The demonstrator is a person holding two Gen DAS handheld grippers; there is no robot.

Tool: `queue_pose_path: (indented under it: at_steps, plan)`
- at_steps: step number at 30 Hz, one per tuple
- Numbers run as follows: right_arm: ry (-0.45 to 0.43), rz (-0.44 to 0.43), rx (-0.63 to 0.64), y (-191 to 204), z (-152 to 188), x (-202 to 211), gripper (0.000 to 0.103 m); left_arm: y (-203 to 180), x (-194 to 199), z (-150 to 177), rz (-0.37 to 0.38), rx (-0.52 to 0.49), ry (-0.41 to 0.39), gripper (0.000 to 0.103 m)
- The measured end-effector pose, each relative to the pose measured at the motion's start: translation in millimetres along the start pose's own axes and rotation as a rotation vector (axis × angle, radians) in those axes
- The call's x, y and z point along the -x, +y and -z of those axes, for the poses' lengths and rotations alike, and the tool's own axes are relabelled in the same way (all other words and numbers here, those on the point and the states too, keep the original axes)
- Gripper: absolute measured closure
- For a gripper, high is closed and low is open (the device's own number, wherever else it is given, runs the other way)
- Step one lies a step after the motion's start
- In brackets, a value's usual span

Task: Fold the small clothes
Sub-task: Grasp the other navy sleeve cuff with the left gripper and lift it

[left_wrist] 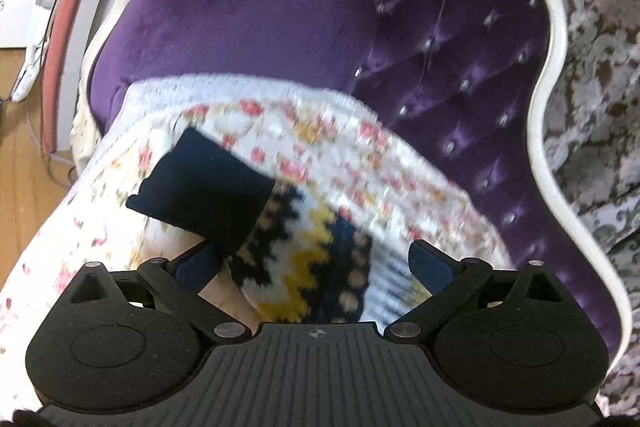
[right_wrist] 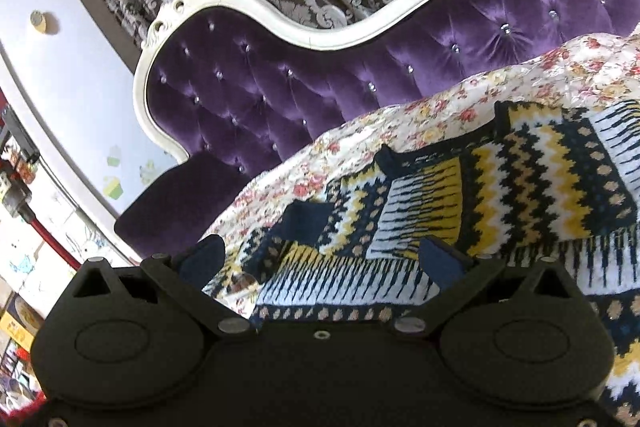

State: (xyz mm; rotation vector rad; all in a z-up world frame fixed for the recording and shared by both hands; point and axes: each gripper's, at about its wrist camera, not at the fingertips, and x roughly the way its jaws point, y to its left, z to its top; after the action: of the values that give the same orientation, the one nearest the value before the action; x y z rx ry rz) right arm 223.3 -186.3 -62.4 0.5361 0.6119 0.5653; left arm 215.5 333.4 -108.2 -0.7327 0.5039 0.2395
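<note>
Small knit sweater (right_wrist: 532,179), zigzag pattern in navy/yellow/white w/ tan dots, lies spread on floral quilt (right_wrist: 420,115) over purple tufted sofa (right_wrist: 280,83); fills center-right of right wrist view. One sleeve runs to lower center, solid navy cuff (right_wrist: 308,223) at its end. Left wrist view: blurry, a navy cuff (left_wrist: 200,187) at center-left of frame. Left gripper (left_wrist: 316,267) fingers spread wide, sleeve between them, not clamped. Right gripper (right_wrist: 324,259) also released, jaws apart just over sweater's lower edge.
</note>
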Motion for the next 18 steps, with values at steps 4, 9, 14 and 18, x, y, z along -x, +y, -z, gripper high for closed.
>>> queue_pose_path:
  at_steps: [4,9,14,18]
  plan:
    - [0.021,-0.007,0.002,1,4,-4,0.0,0,-5,-2,0.01,0.004,0.002,0.003]
    - [0.037,-0.014,0.012,3,6,-6,0.0,2,-7,0,-0.004,0.023,-0.016,0.046]
    - [0.039,0.006,0.006,2,5,-5,0.0,-7,10,-17,-0.043,-0.019,-0.099,0.098]
    - [0.031,0.044,-0.003,-2,4,-3,0.0,-25,30,-40,-0.071,-0.089,-0.166,0.098]
